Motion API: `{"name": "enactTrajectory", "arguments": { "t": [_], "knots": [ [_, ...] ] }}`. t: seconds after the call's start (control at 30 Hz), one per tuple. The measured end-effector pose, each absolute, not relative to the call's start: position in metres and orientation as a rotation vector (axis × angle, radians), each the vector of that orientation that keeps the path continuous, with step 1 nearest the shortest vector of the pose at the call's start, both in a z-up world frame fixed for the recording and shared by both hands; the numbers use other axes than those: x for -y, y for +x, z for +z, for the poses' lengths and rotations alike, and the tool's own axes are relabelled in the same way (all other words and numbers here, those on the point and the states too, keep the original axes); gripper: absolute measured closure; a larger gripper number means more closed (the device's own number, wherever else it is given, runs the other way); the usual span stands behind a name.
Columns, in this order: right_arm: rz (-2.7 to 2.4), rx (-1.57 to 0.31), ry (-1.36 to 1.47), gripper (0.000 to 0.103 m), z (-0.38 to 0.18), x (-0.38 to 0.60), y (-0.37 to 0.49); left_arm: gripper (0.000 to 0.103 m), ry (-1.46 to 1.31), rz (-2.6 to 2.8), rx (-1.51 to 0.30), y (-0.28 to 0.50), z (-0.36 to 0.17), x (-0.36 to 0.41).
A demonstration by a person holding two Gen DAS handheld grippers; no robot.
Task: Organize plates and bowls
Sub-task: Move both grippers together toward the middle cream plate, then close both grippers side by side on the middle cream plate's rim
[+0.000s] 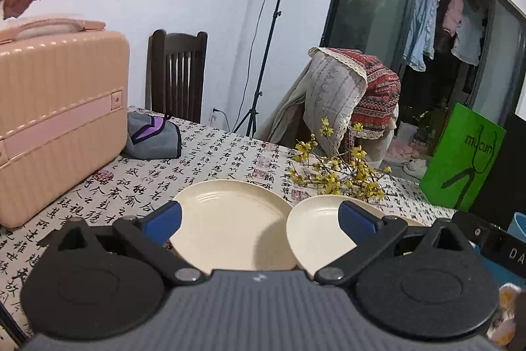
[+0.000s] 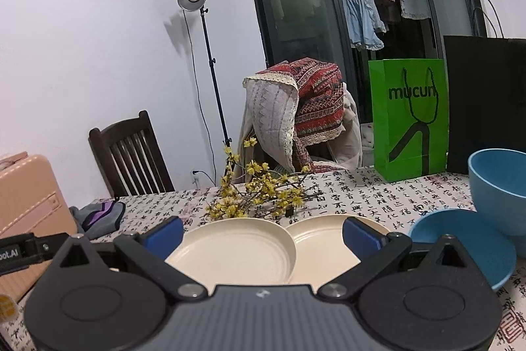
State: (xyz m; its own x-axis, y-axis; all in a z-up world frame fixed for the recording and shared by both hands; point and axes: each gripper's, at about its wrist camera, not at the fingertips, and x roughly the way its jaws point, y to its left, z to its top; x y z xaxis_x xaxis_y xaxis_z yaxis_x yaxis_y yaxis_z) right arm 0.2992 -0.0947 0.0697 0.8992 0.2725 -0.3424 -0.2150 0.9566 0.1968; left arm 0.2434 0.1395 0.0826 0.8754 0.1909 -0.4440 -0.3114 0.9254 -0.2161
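Two cream plates lie side by side on the calligraphy tablecloth, rims touching or slightly overlapping. In the left wrist view the left plate and the right plate sit just beyond my left gripper, which is open and empty. The right wrist view shows the same left plate and right plate ahead of my open, empty right gripper. A shallow blue bowl lies at the right, with a deeper blue bowl behind it.
A pink suitcase stands on the table's left, with a grey-purple pouch beside it. Yellow flower branches lie behind the plates. A green paper bag and a black bag stand at the back right. Chairs surround the table.
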Motion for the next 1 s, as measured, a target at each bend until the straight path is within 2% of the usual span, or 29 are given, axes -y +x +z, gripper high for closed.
{"name": "enactTrajectory", "arguments": {
  "t": [0.47, 1.0],
  "knots": [
    [0.255, -0.353, 0.241, 0.000, 0.072, 0.097, 0.347, 0.000, -0.402, 0.305, -0.462, 0.297, 0.079, -0.148],
    [0.284, -0.433, 0.296, 0.000, 0.040, 0.107, 0.375, 0.000, -0.392, 0.253, -0.540, 0.330, 0.032, -0.147]
  ]
}}
